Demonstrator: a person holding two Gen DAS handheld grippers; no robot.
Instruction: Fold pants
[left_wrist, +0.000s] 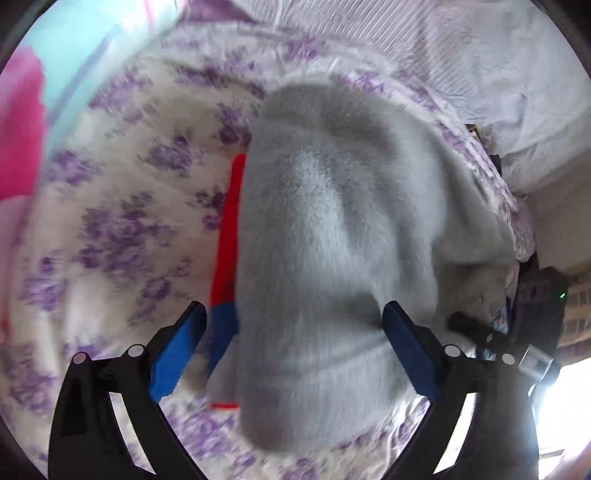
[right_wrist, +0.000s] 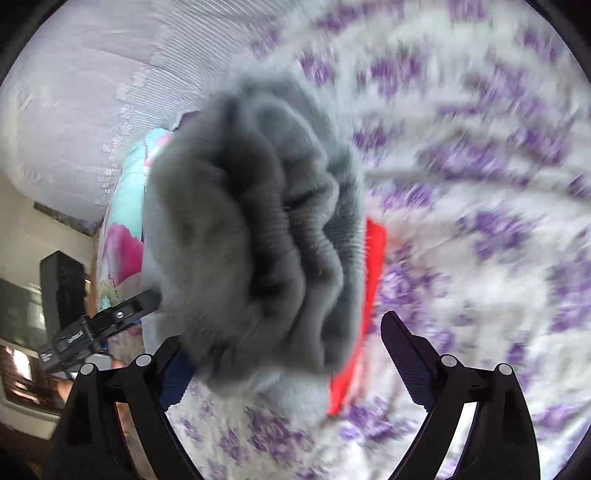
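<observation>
Two claws stand wide apart over a white bedsheet with purple flowers (left_wrist: 110, 221). Soft grey fleece pants (left_wrist: 332, 240) lie bunched between the left claw (left_wrist: 293, 319) fingers and ahead of the right claw (right_wrist: 280, 332) (blurred), covering a red-and-blue cloth (left_wrist: 227, 236).

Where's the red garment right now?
The red garment lies on the floral bedsheet, mostly under the grey pants: a strip along their left edge in the left wrist view, their right edge in the right.

Pants (left_wrist: 332, 229): grey fleecy knit, matt, ribbed at the bunched end. Bedsheet (left_wrist: 122, 229): thin printed cloth, matt. Left gripper (left_wrist: 293, 314) frame looked like black matt plastic w/ shiny rivets; blue pads (left_wrist: 177, 350) ridged.
</observation>
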